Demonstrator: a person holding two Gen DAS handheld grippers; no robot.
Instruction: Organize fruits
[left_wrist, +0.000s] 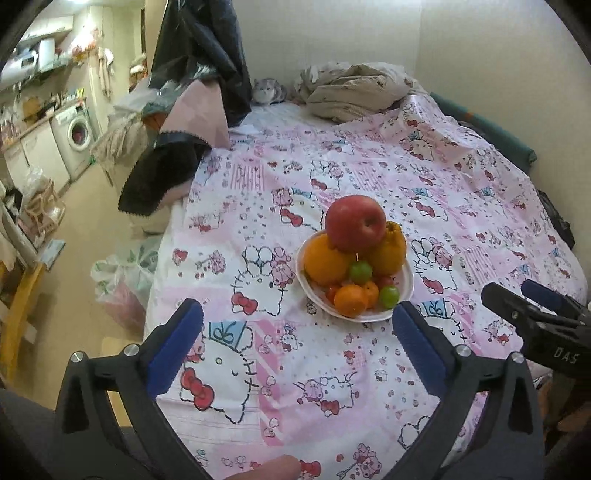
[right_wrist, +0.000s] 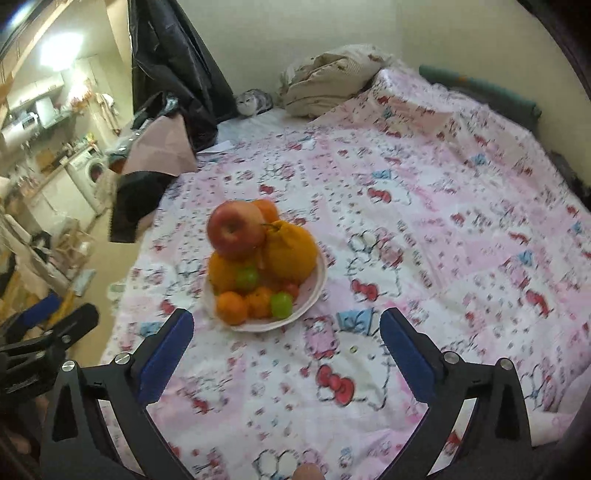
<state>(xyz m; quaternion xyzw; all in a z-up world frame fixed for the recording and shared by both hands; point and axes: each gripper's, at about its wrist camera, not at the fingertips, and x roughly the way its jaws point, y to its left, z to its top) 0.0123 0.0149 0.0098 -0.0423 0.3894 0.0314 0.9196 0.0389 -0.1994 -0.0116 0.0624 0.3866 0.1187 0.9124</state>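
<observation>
A white bowl (left_wrist: 405, 286) sits on a pink cartoon-print bedsheet (left_wrist: 295, 387), piled with fruit. A red apple (left_wrist: 355, 223) lies on top of two large oranges (left_wrist: 325, 260), with small tangerines (left_wrist: 350, 301) and green plums (left_wrist: 389, 295) in front. My left gripper (left_wrist: 295, 321) is open and empty, just short of the bowl. My right gripper (right_wrist: 286, 328) is open and empty; the bowl (right_wrist: 318, 286) and apple (right_wrist: 236, 233) lie ahead to its left. The right gripper also shows at the right edge of the left wrist view (left_wrist: 524, 295).
A crumpled beige blanket (left_wrist: 354, 92) and a grey cat (left_wrist: 267, 90) lie at the far end of the bed. Dark clothes (left_wrist: 201, 55) hang at the far left bed edge. The floor with bags (left_wrist: 122, 273) drops off to the left. A wall runs along the right.
</observation>
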